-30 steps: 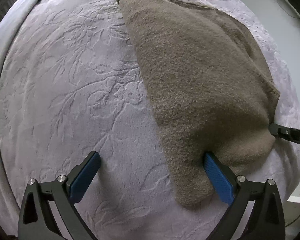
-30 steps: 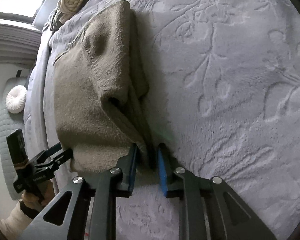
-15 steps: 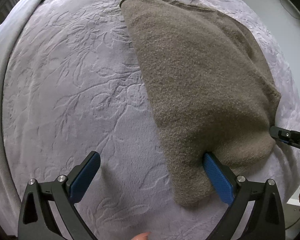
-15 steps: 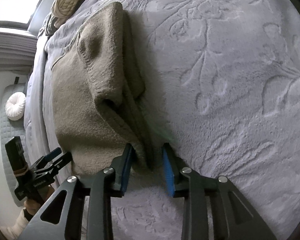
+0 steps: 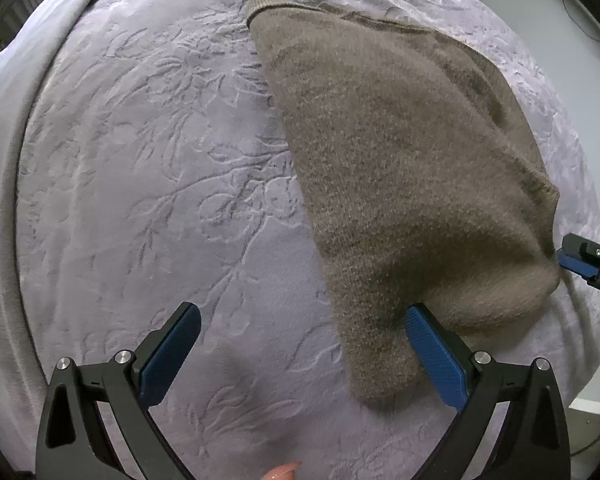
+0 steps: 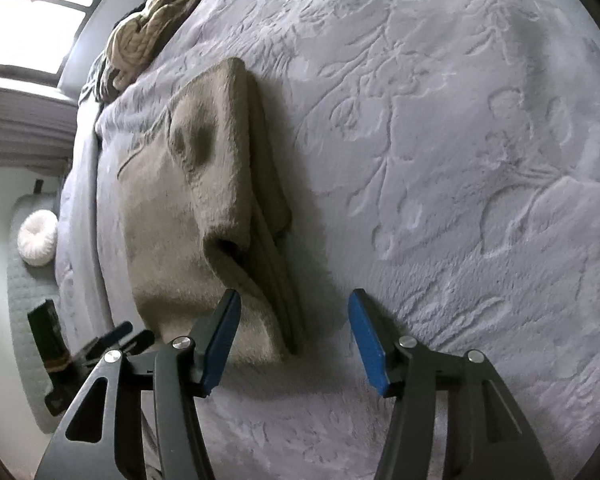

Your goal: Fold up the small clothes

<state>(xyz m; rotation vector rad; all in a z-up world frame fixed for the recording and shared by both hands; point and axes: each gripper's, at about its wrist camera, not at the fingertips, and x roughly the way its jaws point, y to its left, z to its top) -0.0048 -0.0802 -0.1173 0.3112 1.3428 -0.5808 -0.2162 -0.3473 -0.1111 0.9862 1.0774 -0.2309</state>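
Note:
A folded brown fuzzy garment (image 5: 400,184) lies on the lavender embossed bedspread (image 5: 148,184). My left gripper (image 5: 300,344) is open and empty; the garment's near corner lies between its blue pads, against the right pad (image 5: 432,356). In the right wrist view the same garment (image 6: 204,200) shows its stacked folded layers. My right gripper (image 6: 294,340) is open, its jaws wide either side of the garment's near corner, holding nothing. The right gripper also shows at the right edge of the left wrist view (image 5: 588,260).
A beige knotted cushion (image 6: 148,32) lies at the far end of the bed by a bright window. A white round pouf (image 6: 38,236) sits on the floor mat left of the bed. The bed edge runs close to the garment's right side (image 5: 580,184).
My right gripper has opened from shut on the garment's corner to wide open, letting the corner drop onto the bed. My left gripper stayed open and barely moved.

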